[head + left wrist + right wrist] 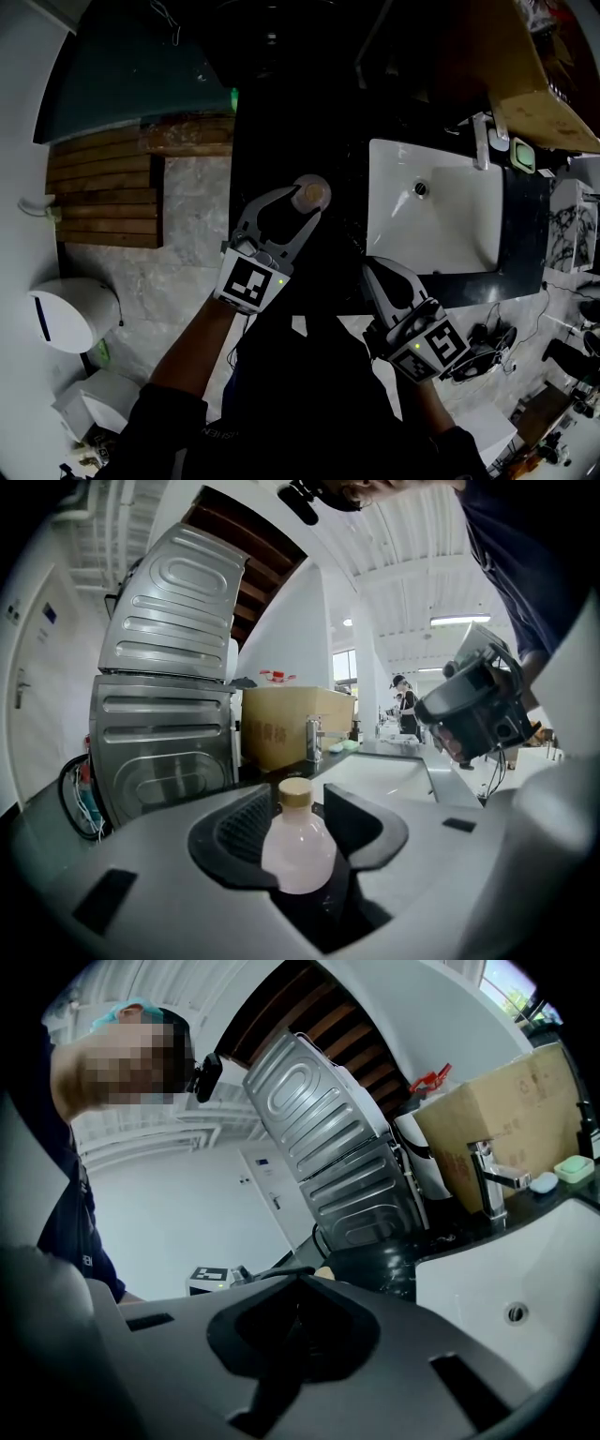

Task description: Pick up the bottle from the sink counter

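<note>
The left hand-held gripper [300, 810] has its jaws apart around the bottle [298, 850], which stands upright between them on the dark worktop [281, 141]. Closing unevenly could tip it, and the rounded body may slip out. The right hand-held gripper [298, 1327] is closed and empty.

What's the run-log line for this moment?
left gripper: open, jaws either side of bottle | bottle: upright on sink counter | right gripper: shut, empty

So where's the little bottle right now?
In the head view the bottle stands on the dark counter, left of the white sink, between the open jaws of the left gripper.
</note>
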Available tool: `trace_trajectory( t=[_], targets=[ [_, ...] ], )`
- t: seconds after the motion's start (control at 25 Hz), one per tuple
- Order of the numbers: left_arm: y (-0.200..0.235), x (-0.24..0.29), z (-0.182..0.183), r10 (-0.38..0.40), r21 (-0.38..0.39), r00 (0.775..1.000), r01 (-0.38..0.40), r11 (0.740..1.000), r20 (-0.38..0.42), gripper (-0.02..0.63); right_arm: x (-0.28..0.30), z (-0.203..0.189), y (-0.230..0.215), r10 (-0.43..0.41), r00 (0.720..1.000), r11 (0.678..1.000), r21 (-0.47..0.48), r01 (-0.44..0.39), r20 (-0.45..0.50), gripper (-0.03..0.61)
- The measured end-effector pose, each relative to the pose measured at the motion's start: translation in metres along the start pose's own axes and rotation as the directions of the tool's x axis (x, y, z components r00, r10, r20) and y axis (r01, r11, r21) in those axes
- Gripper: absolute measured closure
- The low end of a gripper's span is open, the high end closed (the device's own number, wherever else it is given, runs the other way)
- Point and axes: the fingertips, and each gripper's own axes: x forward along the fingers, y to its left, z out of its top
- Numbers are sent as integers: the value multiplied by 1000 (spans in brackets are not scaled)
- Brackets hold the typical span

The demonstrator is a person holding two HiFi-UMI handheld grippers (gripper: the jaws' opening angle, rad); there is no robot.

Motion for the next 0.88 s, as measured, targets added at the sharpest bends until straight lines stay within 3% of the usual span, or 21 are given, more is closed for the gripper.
trace_trajectory(
  t=[0.48,0.76,0.88],
  targets=[
    [1,36,-19,-49,-7,999,49,999,-2,354,2,0,-14,-24,1000,999,36,24,-1,557],
    [1,41,-19,-49,-20,999,49,999,3,353,-1,-7,-21,-32,999,999,11,33,-31,555],
    [0,41,-19,-49,-5,999,49,999,6,388,4,3,-15,-15,1000,999,39,15,0,557]
  ],
)
